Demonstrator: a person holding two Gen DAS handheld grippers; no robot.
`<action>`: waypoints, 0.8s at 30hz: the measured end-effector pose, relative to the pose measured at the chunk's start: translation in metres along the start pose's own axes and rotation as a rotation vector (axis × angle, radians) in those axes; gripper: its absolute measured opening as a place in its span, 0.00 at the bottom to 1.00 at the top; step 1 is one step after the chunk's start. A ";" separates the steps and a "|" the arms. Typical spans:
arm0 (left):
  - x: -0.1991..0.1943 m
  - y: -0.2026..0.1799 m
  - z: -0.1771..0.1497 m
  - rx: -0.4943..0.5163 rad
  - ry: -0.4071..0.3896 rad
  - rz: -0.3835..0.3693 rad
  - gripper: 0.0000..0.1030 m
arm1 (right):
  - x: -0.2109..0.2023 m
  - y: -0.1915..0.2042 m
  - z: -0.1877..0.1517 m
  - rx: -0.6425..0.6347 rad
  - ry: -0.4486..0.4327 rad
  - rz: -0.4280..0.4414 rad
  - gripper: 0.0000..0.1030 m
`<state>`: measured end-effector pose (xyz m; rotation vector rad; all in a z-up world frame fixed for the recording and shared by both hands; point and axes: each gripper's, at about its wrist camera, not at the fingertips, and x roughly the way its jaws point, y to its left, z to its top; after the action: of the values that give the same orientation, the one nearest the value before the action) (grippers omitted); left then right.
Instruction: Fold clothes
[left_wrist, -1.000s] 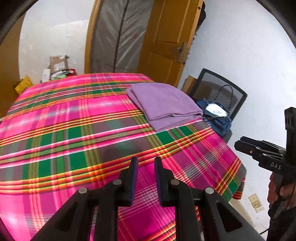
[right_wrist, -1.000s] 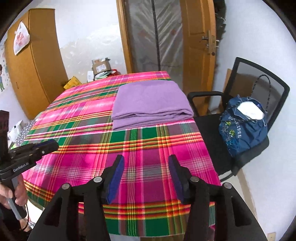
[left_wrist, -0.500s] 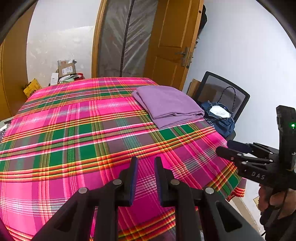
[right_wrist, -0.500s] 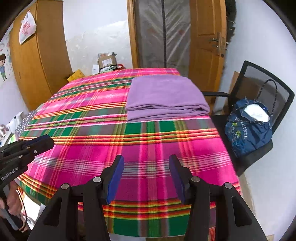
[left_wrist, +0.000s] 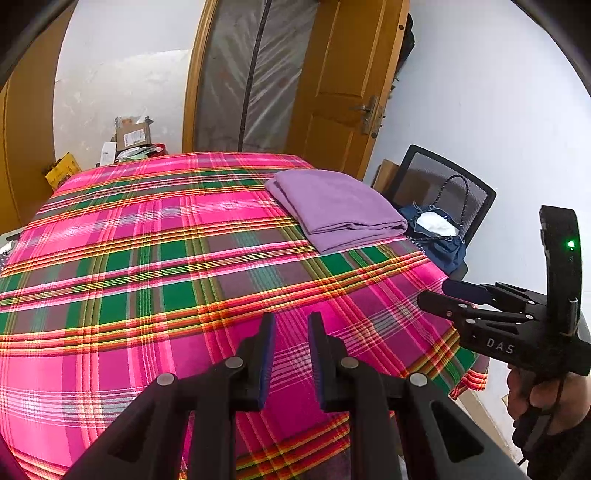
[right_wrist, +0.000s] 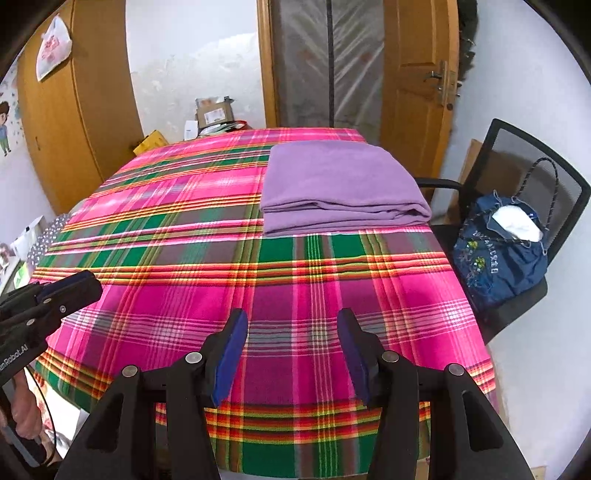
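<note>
A folded purple cloth (left_wrist: 340, 206) (right_wrist: 340, 181) lies flat at the far right of a table under a pink and green plaid cover (left_wrist: 147, 277) (right_wrist: 184, 258). My left gripper (left_wrist: 290, 325) hovers over the near edge of the table. It is open by a narrow gap with nothing between its fingers. My right gripper (right_wrist: 292, 321) stands wide open over the near right part of the table and holds nothing. Each gripper shows in the other's view, the right gripper (left_wrist: 443, 295) at the right edge and the left gripper (right_wrist: 74, 288) at the left edge. Both are well short of the cloth.
A black mesh chair (right_wrist: 535, 155) with a blue bag (right_wrist: 498, 258) on it stands against the table's right side. Behind the table are a wooden door (right_wrist: 413, 92) and a plastic-covered doorway. A wooden wardrobe (right_wrist: 74, 110) and some boxes (right_wrist: 214, 114) are at the far left.
Both grippers have drifted a little, so more of the table's near edge shows. The right gripper has come further into the left wrist view. The jaws and the purple cloth are unchanged.
</note>
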<state>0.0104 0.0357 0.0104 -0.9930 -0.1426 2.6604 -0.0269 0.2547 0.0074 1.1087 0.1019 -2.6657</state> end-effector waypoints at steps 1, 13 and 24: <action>0.000 0.000 0.000 0.001 -0.002 -0.004 0.17 | 0.000 0.001 0.000 0.000 0.001 -0.001 0.51; -0.001 -0.006 -0.001 0.010 -0.011 -0.040 0.17 | 0.004 -0.002 0.001 0.007 0.007 -0.003 0.51; 0.006 -0.008 -0.002 0.016 -0.018 0.003 0.17 | 0.008 -0.005 -0.001 0.017 0.013 -0.003 0.51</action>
<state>0.0095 0.0452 0.0068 -0.9655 -0.1232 2.6689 -0.0332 0.2584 0.0007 1.1316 0.0838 -2.6666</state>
